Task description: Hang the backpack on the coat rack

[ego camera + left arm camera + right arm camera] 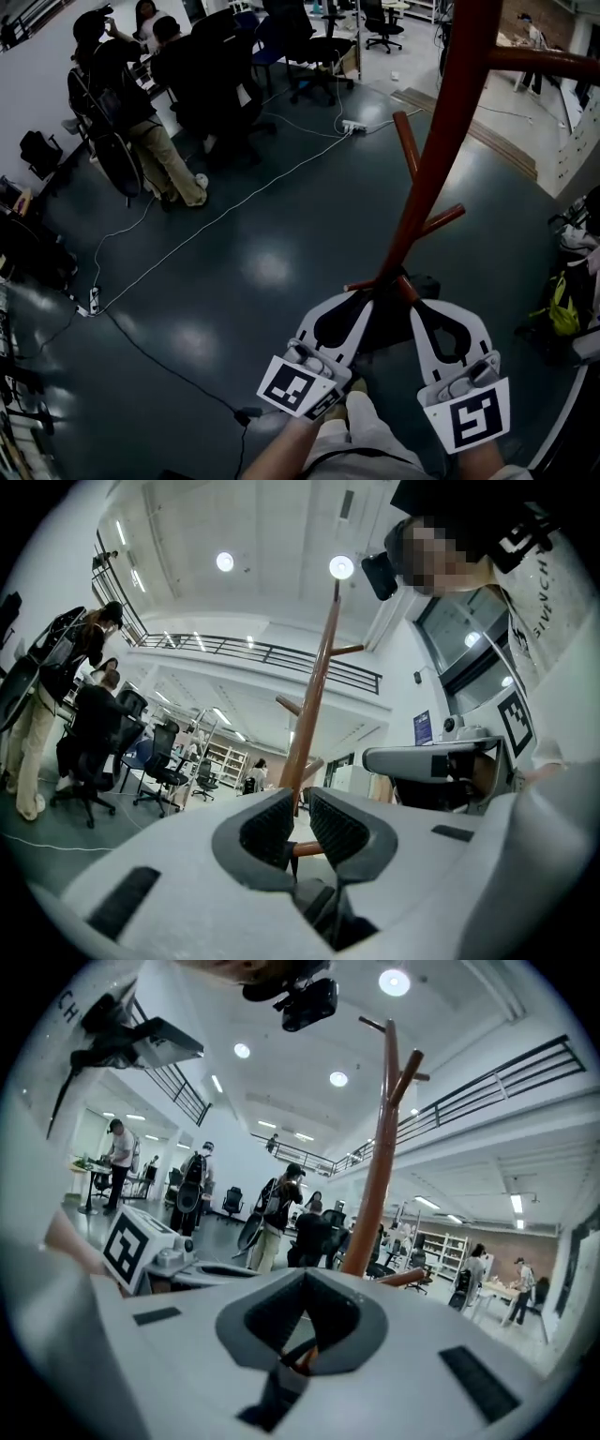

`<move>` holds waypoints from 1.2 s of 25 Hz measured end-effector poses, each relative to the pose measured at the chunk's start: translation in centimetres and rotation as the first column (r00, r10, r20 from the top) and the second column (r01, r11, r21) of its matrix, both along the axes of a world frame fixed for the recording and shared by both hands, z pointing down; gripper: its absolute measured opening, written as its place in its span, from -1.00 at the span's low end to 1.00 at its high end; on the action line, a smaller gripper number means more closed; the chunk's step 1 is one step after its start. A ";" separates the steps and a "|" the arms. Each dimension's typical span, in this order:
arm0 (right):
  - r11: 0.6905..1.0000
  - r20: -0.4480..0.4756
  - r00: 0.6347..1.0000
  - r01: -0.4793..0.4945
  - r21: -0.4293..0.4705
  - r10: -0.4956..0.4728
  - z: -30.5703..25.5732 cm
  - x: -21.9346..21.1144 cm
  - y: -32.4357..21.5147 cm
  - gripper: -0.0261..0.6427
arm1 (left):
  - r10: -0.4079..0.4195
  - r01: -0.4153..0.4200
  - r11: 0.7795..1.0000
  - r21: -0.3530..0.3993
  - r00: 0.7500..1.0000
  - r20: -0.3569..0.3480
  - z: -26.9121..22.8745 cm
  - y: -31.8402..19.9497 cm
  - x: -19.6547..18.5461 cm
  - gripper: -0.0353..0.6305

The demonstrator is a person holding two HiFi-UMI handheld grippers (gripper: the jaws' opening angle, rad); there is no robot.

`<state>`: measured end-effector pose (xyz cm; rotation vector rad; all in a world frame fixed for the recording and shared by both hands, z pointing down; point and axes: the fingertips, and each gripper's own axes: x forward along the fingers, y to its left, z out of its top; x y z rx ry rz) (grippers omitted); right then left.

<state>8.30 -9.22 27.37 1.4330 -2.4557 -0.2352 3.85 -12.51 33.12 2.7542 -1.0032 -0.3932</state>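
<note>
A red-brown coat rack rises from the dark, glossy floor of an open-plan office, its angled pegs fanning off the pole close in front of the person. The left gripper and right gripper are held side by side at the foot of the pole, one on each side of it. A dark bulk sits between them at the base, apparently the backpack, though its shape is too dark to make out.

In the left gripper view, the left gripper has its jaws only a narrow slit apart, with the rack and a low peg showing through the gap and nothing clearly gripped. In the right gripper view, the right gripper has its jaw tips pressed together, with the rack just beyond.

A white cable runs diagonally across the floor to a power strip. A group of people stands and sits among office chairs, well away at upper left. A yellow-green bag lies at the right edge and a black bag by the left wall.
</note>
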 end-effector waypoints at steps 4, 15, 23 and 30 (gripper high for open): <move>1.000 0.024 0.999 -0.022 -0.012 0.022 -0.3 -0.2 1.2 -0.89 | 0.007 -0.007 1.000 0.026 1.000 0.001 -0.7 1.1 -0.3 -0.71; 0.995 0.025 1.000 -0.010 -0.102 0.013 1.2 -1.6 3.4 -0.89 | 0.026 -0.026 1.000 0.003 0.999 -0.029 -0.6 3.5 -1.0 -0.71; 0.994 -0.026 1.000 -0.013 -0.109 0.010 2.1 -2.3 4.3 -0.89 | 0.014 -0.014 1.000 -0.002 0.999 -0.030 0.0 3.4 -2.1 -0.71; 0.995 -0.064 0.998 0.001 -0.099 -0.007 2.3 -2.9 4.8 -0.89 | 0.006 -0.006 1.000 -0.008 0.999 -0.042 0.0 3.4 -2.5 -0.71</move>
